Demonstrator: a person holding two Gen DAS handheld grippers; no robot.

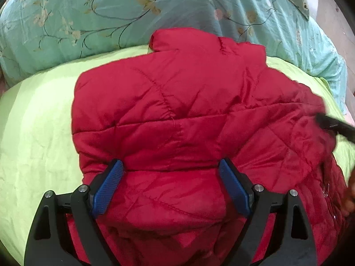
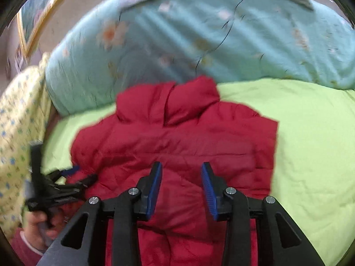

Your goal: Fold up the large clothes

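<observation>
A red quilted puffer jacket (image 1: 177,115) lies partly folded on a lime green sheet (image 1: 37,133), collar toward the far side. My left gripper (image 1: 170,166) is open just above the jacket's near part, blue pads wide apart and holding nothing. In the right wrist view the jacket (image 2: 177,139) fills the middle. My right gripper (image 2: 181,168) is open above its lower part, empty. The left gripper also shows in the right wrist view (image 2: 66,181) at the jacket's left edge, and the right gripper's black finger (image 1: 332,125) shows at the right in the left wrist view.
A rolled teal floral quilt (image 1: 155,6) lies along the far side of the bed, just past the collar. A yellow patterned cloth (image 2: 20,115) hangs at the left. Green sheet (image 2: 310,137) stretches right of the jacket.
</observation>
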